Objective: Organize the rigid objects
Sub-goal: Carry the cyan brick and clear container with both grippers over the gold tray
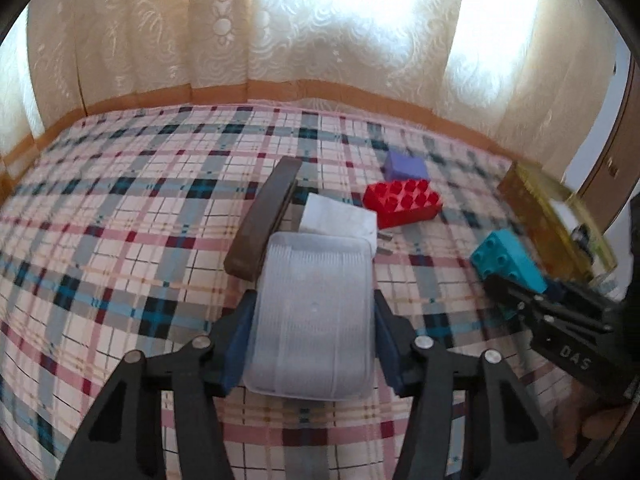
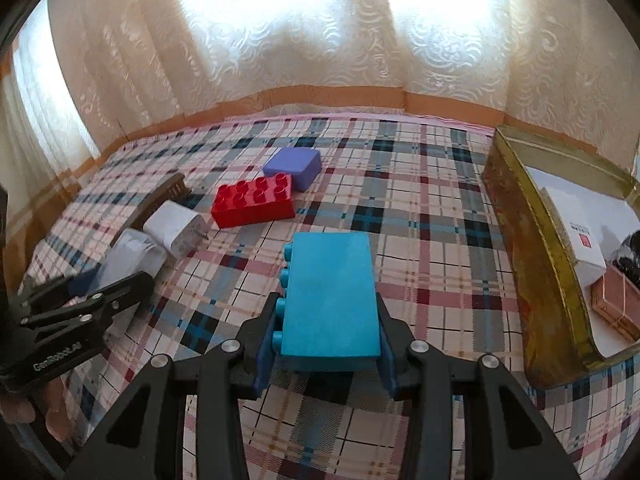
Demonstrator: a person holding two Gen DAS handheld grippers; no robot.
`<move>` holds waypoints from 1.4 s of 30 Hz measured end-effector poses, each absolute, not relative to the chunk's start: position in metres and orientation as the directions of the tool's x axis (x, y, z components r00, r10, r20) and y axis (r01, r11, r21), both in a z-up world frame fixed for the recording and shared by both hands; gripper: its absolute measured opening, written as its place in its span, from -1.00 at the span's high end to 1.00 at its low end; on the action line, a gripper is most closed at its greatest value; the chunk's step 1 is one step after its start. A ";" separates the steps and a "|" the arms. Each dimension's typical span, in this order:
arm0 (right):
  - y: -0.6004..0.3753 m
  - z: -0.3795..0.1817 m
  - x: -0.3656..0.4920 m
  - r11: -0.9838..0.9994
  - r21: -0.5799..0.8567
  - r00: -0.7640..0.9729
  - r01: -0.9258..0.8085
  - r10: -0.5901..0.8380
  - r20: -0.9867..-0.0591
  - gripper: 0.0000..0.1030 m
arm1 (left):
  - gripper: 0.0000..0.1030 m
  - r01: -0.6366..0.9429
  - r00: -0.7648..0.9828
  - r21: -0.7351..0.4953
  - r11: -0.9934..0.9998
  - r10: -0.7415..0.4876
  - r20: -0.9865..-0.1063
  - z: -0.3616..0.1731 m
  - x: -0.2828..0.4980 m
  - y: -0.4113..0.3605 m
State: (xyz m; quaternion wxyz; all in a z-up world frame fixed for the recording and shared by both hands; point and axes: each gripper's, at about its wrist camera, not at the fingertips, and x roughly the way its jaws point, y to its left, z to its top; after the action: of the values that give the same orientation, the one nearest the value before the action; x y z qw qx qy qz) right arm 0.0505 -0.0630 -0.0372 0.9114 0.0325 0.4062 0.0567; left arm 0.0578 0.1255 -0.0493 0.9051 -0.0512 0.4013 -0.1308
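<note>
- Our left gripper (image 1: 314, 344) has a clear plastic box (image 1: 312, 316) between its blue pads (image 1: 240, 344), which sit against the box's two long sides, so we read it as gripped at about half width.
- The box's long axis runs straight away from us along the fingers, toward the curtain (image 1: 160, 40); whether its far end rests on the plaid cloth (image 1: 120, 220) we cannot tell.
- Our right gripper (image 2: 328, 340) is closed fairly narrowly on a teal brick (image 2: 332, 300), pads on both long sides.
- That brick is turned on its side (studs face left in the right wrist view), long axis pointing forward, held above the cloth.
- Bricks, counted: two, the teal one and a red brick (image 2: 254, 202) lying flat, studs up, eight studs in two rows, long axis running left to right across the view.
- One purple block (image 2: 294, 168) just behind the red brick, touching or nearly so.
- One white charger (image 2: 174, 230) with its prongs toward the red brick.
- One dark brush (image 1: 266, 216), long and curved, beside the charger, its length running away from us.
- One yellow tray (image 2: 520, 248) at the right edge, holding a white carton (image 2: 576, 232) and a reddish box (image 2: 618, 300).
</note>
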 end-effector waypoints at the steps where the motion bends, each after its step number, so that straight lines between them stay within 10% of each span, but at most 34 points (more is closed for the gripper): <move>1: -0.064 -0.036 0.050 0.990 0.118 0.669 -0.077 0.139 -0.730 0.13 | -0.04 0.193 0.654 -0.205 0.959 -0.282 -0.702 -0.048 0.055 0.127; 19: -0.100 0.029 -0.007 0.959 0.170 0.890 -0.226 0.274 -0.365 0.13 | -0.04 0.127 0.840 -0.193 0.973 -0.209 -0.501 -0.016 0.023 0.095; 42: -0.202 0.036 -0.019 0.997 0.076 0.957 -0.015 0.036 -0.289 0.13 | -0.04 0.178 0.888 -0.024 0.984 -0.171 -0.427 0.015 0.013 -0.039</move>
State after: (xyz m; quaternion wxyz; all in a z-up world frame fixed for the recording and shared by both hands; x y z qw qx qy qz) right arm -0.0189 -0.2016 0.0363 0.9884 0.0365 0.1467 0.0130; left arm 0.0134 -0.0394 0.0147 0.9715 0.0079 0.2192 -0.0897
